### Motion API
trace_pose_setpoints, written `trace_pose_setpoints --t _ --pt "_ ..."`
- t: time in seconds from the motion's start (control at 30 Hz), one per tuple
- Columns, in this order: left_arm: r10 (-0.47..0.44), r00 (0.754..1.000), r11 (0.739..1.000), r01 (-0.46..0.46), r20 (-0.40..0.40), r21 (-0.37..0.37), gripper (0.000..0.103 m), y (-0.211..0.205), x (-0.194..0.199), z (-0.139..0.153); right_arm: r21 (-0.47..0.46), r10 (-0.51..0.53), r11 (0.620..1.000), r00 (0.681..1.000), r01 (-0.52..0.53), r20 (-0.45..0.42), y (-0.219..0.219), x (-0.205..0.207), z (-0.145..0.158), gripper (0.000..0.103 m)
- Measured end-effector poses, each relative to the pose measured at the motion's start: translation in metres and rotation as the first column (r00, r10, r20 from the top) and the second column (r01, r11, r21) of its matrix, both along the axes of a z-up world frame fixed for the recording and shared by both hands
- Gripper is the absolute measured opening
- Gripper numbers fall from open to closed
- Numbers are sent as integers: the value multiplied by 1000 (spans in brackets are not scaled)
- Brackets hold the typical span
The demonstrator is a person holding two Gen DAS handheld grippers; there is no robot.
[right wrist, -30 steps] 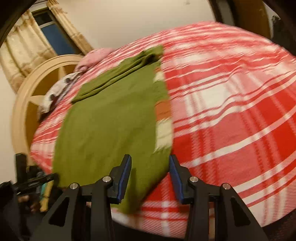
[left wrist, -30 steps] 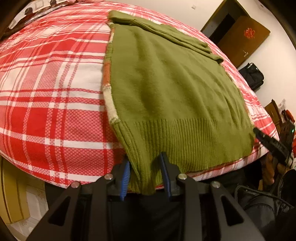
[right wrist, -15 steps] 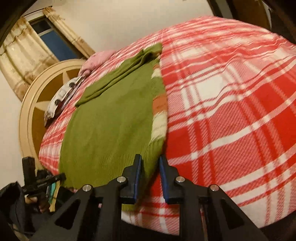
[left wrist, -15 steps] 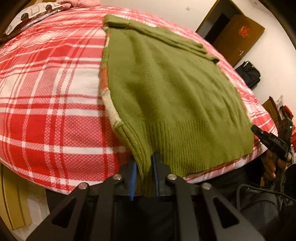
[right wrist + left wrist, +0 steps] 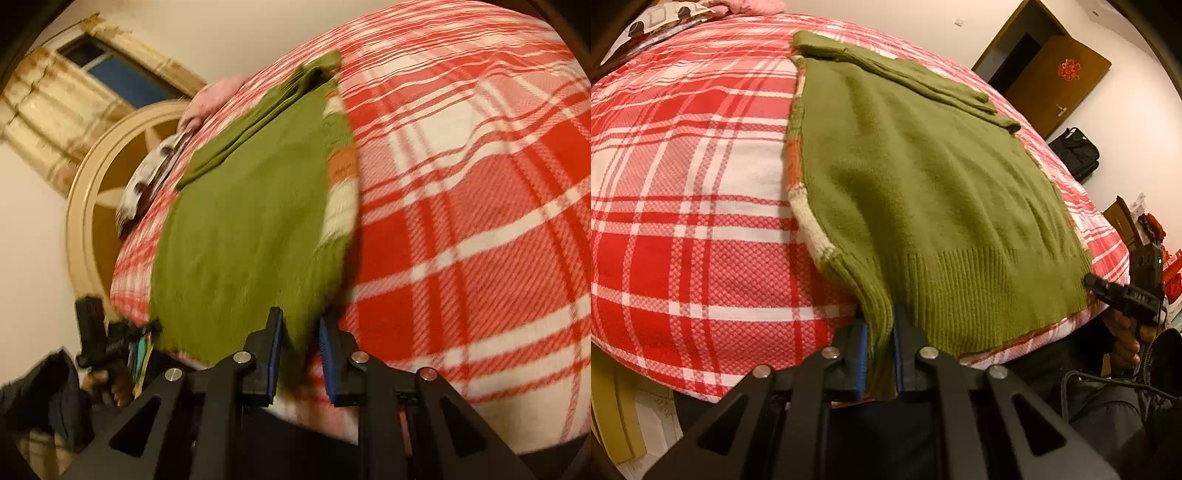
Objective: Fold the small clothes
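At the near edge of the bed [image 5: 683, 221], a green sweater [image 5: 923, 177] lies spread flat on the red-and-white plaid blanket [image 5: 480, 203], its ribbed hem hanging just over that edge. Sleeves are folded across the far end of the garment, twd the headboard side. An orange & cream striped band shows along one long side, folded under the green.

Left tongs [image 5: 879, 350]: narrow, clamped on the hem at the corner nearest the bed's left side; bunched knit fills the gap btwn the blue pads and a bit of fabric hangs below them. Pads press on the cloth from both sides.

Right tongs [image 5: 301, 350]: nearly closed w/ the other hem corner btwn the pads. Left pad touches the knit; a small gap shows by the right pad, so grip looks partial. View is blurred, can't tell how firm.

Each tool also shows in the other's view: right tongs at the far hem corner, held by a hand [image 5: 1126, 339]; left tongs low at the bed edge in the right wrist view, w/ fingers wrapped round the handle.

Past the sweater, at the bed's far end: a pink pillow [image 5: 218, 99], a patterned cushion [image 5: 147, 181], a round cream headboard [image 5: 96, 206]. Curtained window [image 5: 122, 77] behind. A brown door [image 5: 1056, 81] and a black bag [image 5: 1075, 153] stand off the bed's right side.
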State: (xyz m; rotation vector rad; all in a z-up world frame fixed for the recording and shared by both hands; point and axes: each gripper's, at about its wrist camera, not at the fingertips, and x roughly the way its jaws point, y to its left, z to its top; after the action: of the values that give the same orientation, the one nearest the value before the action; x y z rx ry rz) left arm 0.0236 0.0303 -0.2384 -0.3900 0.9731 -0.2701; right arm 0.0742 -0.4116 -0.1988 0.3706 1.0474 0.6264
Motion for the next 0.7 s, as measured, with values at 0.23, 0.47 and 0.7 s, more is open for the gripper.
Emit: trace_pose_setpoints --t 0.23,0.47,0.7 --pt "3 997 999 2 83 -50 10 14 -8 19 13 -7 1000 997 7 76 -8 -17 10 9" --pt "27 978 995 -6 206 -102 10 24 -13 56 92 -40 995 984 25 174 -14 -26 35 9" --pt "53 956 991 -15 290 -131 10 30 10 84 143 -81 989 969 49 232 -10 -7 65 8"
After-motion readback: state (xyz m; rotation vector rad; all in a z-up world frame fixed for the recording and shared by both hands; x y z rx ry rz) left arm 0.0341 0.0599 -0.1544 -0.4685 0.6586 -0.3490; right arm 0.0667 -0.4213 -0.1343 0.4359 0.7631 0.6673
